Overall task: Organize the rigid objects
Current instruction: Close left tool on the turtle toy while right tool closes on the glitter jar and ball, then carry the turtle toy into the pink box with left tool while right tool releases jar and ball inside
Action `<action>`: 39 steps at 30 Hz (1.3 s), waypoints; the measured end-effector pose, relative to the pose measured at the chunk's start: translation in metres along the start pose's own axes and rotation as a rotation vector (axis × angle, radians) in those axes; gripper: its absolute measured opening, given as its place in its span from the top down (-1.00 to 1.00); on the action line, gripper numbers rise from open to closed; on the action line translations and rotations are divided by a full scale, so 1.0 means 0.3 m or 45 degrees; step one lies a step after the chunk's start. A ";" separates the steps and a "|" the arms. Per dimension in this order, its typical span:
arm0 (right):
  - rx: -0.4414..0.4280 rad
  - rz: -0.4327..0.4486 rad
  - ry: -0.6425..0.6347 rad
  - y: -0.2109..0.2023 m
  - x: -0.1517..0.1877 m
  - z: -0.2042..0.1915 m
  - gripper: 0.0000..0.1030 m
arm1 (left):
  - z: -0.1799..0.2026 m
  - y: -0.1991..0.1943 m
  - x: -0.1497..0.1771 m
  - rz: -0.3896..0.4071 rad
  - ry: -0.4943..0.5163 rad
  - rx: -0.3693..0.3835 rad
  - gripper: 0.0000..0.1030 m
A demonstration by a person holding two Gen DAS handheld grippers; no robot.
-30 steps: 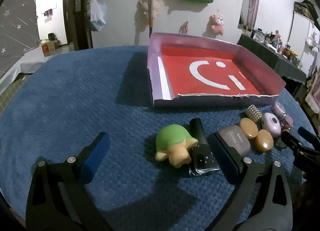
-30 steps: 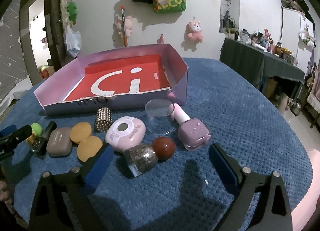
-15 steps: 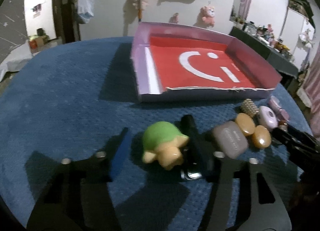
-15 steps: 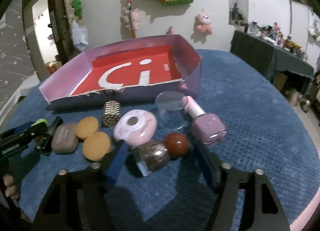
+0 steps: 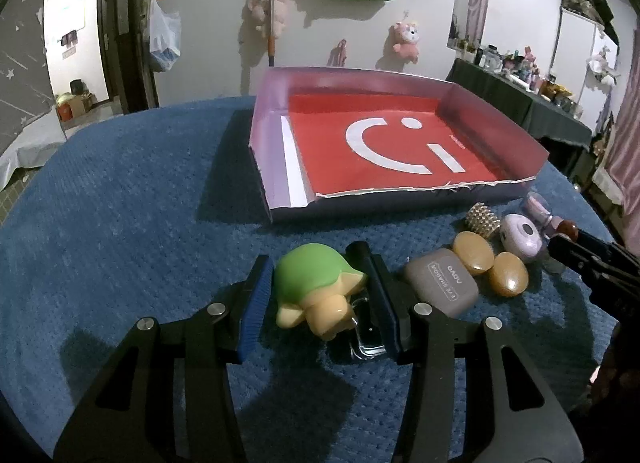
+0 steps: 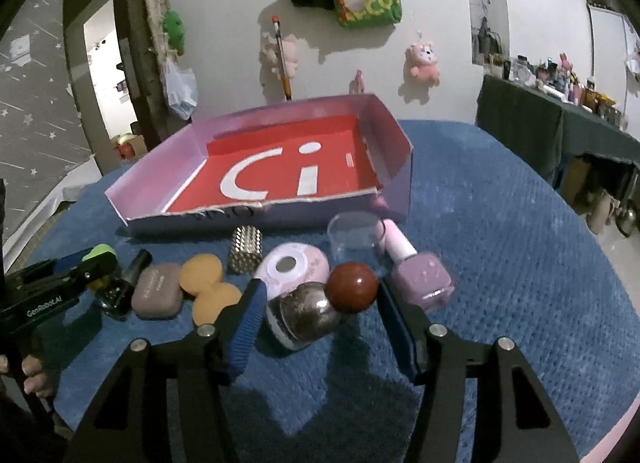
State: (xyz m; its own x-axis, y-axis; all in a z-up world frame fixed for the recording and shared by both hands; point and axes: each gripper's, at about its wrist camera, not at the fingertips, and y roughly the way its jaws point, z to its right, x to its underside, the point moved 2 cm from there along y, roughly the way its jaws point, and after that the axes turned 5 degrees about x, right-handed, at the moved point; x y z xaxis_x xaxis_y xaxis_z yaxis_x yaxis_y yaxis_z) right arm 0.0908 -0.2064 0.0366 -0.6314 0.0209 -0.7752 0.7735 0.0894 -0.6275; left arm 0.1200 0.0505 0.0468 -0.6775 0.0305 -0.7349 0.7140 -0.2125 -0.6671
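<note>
Now left gripper [image 5: 320,291] clamps smooth green turtle [image 5: 316,287]; right gripper [image 6: 320,307] clamps glittery round-capped bottle [image 6: 316,313]; nubby blue cloth [image 5: 120,203].

My left gripper [image 5: 320,299], right gripper [image 6: 320,319]: black skeletal frames, silver screws, blue ribbed pads [image 5: 253,309]; white "GenRobot.AI" lettering.

Light: dim room, coming from above and in front.
Shadows: dark ones on the blue cloth [image 5: 120,223] under both grippers and left of the tray [image 5: 276,199].
Sharpness: mostly clear.
Edges: strong fisheye bending, black corners.
</note>
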 end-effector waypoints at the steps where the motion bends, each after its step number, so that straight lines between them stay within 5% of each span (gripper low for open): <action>1: -0.006 -0.004 0.007 -0.002 0.000 0.001 -0.17 | 0.002 0.002 0.000 -0.003 0.004 -0.005 0.11; 31: -0.055 0.044 0.006 -0.045 0.000 0.008 -0.17 | 0.047 -0.059 -0.022 0.083 0.074 -0.039 0.11; 39: -0.102 0.117 -0.027 -0.045 -0.141 0.012 -0.17 | 0.082 -0.065 -0.121 0.127 0.155 -0.021 0.11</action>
State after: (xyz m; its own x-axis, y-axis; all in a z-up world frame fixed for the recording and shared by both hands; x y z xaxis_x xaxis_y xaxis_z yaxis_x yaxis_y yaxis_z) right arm 0.1071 -0.2120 0.0776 -0.5561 0.0117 -0.8310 0.8205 0.1672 -0.5467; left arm 0.1263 0.0294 0.0894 -0.5774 0.1286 -0.8063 0.7801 -0.2044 -0.5913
